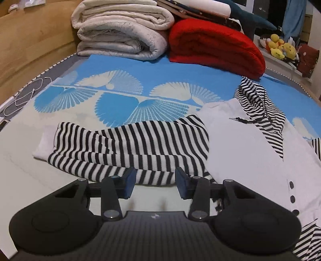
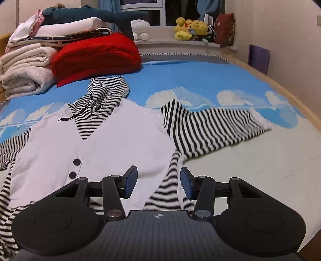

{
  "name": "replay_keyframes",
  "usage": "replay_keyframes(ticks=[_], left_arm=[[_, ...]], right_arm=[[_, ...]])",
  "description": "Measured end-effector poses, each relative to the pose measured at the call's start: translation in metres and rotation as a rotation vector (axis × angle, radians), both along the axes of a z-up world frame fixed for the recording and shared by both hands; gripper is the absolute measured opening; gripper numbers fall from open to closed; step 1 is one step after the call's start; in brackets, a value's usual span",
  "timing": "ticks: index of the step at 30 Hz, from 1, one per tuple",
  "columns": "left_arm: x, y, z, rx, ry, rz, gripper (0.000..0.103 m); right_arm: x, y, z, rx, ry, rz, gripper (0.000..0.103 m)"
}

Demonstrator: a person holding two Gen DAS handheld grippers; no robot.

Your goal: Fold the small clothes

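Note:
A small top lies face up on the blue and white bedspread. Its front is white with black buttons; its hood and sleeves are black-and-white striped. In the left wrist view one striped sleeve stretches out to the left of the white front. My left gripper hovers open at that sleeve's near edge, its pads apart. In the right wrist view the other sleeve spreads to the right. My right gripper stands open over the top's striped side seam, pads clear of the cloth.
Folded cream quilts and a red blanket are stacked at the head of the bed, with a plush shark on top. Yellow plush toys sit on the windowsill. A white cable lies by the wooden bed frame.

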State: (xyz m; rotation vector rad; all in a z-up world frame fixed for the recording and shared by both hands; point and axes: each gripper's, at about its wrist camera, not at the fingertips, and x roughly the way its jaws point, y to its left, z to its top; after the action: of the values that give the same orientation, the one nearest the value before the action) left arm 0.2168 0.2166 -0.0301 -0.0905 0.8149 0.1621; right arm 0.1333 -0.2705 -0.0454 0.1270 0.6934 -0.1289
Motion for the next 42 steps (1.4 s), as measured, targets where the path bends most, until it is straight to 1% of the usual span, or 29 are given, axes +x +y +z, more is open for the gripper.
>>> replay_keyframes(ticks=[2,4,6,7,8,10,11,13,15,16,17,19,20,21,22,23,24,25,26,29,31,32,35,36,37,38,39,41,42], left_arm=[[0.002,0.007,-0.001,-0.024,0.006,0.012,0.048],[0.003,0.013,-0.004,-0.022,0.014,0.023,0.048],[0.004,0.017,-0.007,-0.024,0.021,0.032,0.047],[0.006,0.020,-0.009,-0.025,0.024,0.038,0.047],[0.006,0.022,-0.010,-0.024,0.027,0.047,0.046],[0.009,0.027,-0.013,-0.026,0.029,0.067,0.041],[0.010,0.030,-0.014,-0.024,0.028,0.079,0.041],[0.014,0.037,-0.016,-0.015,0.021,0.107,0.039],[0.018,0.048,-0.019,-0.006,0.016,0.145,0.039],[0.021,0.055,-0.022,-0.005,0.018,0.169,0.039],[0.025,0.063,-0.025,-0.007,0.019,0.194,0.039],[0.030,0.082,-0.030,-0.015,0.016,0.258,0.039],[0.033,0.092,-0.033,-0.020,0.008,0.296,0.039],[0.035,0.103,-0.035,-0.025,0.000,0.342,0.039],[0.035,0.113,-0.038,-0.031,-0.006,0.388,0.042],[0.038,0.126,-0.042,-0.045,-0.005,0.445,0.044],[0.037,0.137,-0.046,-0.062,-0.001,0.494,0.053],[0.037,0.149,-0.051,-0.089,0.001,0.547,0.060],[0.036,0.162,-0.056,-0.123,0.002,0.600,0.061],[0.034,0.191,-0.074,-0.208,0.013,0.705,0.061],[0.032,0.204,-0.083,-0.268,0.002,0.742,0.061],[0.032,0.206,-0.086,-0.285,-0.005,0.744,0.061],[0.038,0.202,-0.086,-0.260,-0.024,0.713,0.061],[0.039,0.202,-0.087,-0.268,-0.029,0.712,0.059],[0.042,0.201,-0.087,-0.268,-0.031,0.711,0.036],[0.045,0.198,-0.086,-0.258,-0.023,0.706,0.016],[0.048,0.194,-0.083,-0.246,-0.014,0.703,0.007],[0.052,0.182,-0.068,-0.188,-0.041,0.709,0.007],[0.057,0.173,-0.057,-0.156,-0.071,0.688,0.007]], right_arm=[[0.015,0.006,0.012,-0.012,0.002,-0.015,0.049],[0.035,0.013,0.025,-0.019,-0.008,-0.016,0.049],[0.062,0.022,0.039,0.020,-0.032,-0.014,0.048],[0.075,0.027,0.044,0.053,-0.049,-0.006,0.043],[0.089,0.033,0.049,0.077,-0.062,0.013,0.030],[0.114,0.049,0.054,0.068,-0.079,0.050,0.016],[0.121,0.054,0.055,0.059,-0.093,0.066,0.014],[0.130,0.066,0.052,0.038,-0.129,0.116,0.014],[0.128,0.073,0.039,-0.002,-0.148,0.152,0.014],[0.131,0.075,0.030,-0.024,-0.122,0.155,0.014],[0.137,0.076,0.021,-0.030,-0.061,0.143,0.014],[0.148,0.073,0.011,0.050,0.004,0.135,0.014],[0.152,0.073,0.008,0.089,0.019,0.143,0.014],[0.155,0.073,0.008,0.097,0.021,0.158,0.014],[0.157,0.075,0.008,0.082,0.010,0.172,0.014],[0.158,0.078,0.009,0.054,-0.005,0.186,0.014],[0.158,0.080,0.008,0.033,-0.013,0.201,0.014],[0.158,0.080,0.006,0.022,-0.014,0.214,0.015],[0.159,0.081,0.004,0.022,-0.010,0.225,0.015],[0.160,0.079,-0.007,0.039,0.018,0.221,0.015],[0.161,0.075,-0.015,0.053,0.036,0.212,0.015],[0.162,0.074,-0.018,0.056,0.043,0.209,0.015],[0.165,0.075,-0.027,0.058,0.062,0.207,0.015],[0.166,0.076,-0.030,0.057,0.069,0.209,0.015],[0.167,0.078,-0.032,0.060,0.076,0.210,0.015],[0.167,0.079,-0.034,0.067,0.081,0.212,0.015],[0.169,0.080,-0.036,0.074,0.085,0.214,0.015],[0.170,0.081,-0.035,0.087,0.087,0.216,0.015],[0.171,0.081,-0.035,0.091,0.086,0.215,0.015]])
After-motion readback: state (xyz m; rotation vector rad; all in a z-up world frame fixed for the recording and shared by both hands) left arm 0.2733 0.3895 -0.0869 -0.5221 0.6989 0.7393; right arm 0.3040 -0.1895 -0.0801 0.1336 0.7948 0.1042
